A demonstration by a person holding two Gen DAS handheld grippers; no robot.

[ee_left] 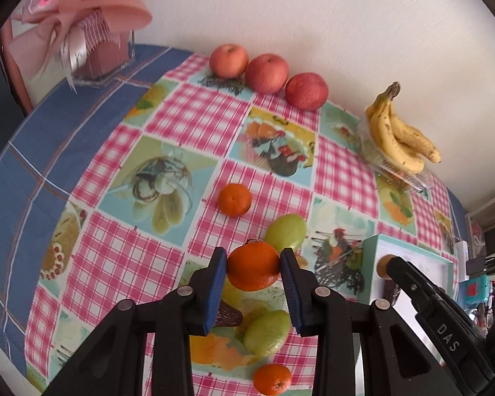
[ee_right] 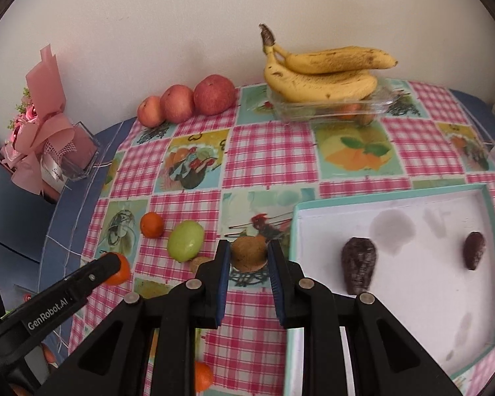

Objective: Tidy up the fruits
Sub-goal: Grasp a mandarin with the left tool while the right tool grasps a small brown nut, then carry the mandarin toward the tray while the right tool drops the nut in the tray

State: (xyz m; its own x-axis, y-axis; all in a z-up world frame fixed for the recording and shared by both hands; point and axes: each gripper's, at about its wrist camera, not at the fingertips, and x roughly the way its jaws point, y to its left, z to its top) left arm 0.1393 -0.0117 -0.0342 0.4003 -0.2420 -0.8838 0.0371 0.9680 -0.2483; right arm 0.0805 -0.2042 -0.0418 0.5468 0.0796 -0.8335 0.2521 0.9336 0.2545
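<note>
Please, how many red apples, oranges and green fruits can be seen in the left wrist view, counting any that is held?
Red apples: 3
Oranges: 3, one of them held in the left gripper
Green fruits: 2
Total: 8

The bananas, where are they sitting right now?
The bananas lie on top of a clear plastic container at the far edge of the table by the wall, to the right of the row of three red apples.
</note>
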